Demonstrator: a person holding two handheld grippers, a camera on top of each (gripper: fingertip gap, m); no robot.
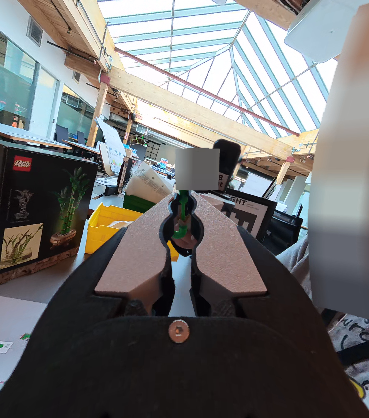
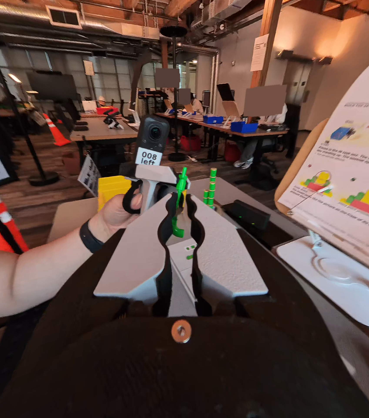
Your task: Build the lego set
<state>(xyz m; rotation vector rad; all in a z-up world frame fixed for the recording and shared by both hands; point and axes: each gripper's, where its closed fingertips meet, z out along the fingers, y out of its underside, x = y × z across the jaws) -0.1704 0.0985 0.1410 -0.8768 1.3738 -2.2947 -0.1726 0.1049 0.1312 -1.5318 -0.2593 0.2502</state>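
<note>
A thin green stem piece with a hooked lower end (image 1: 181, 217) stands upright between the fingertips of my left gripper (image 1: 182, 196), which is shut on it. The same piece shows in the right wrist view (image 2: 179, 203), between the tips of my right gripper (image 2: 180, 196), also closed around it. The two grippers face each other nose to nose above the table. The left gripper (image 2: 154, 181), held by a hand, shows beyond the piece. A partly built green bamboo stalk (image 2: 210, 187) stands on the table to the right.
The black set box (image 1: 36, 214) stands at the left, with a yellow bin (image 1: 108, 224) and a green bin (image 1: 138, 201) behind. An open instruction booklet (image 1: 2, 328) lies below the grippers. A picture sheet on a white stand (image 2: 348, 181) is at the right. Left and right tips are no more than a few centimetres apart.
</note>
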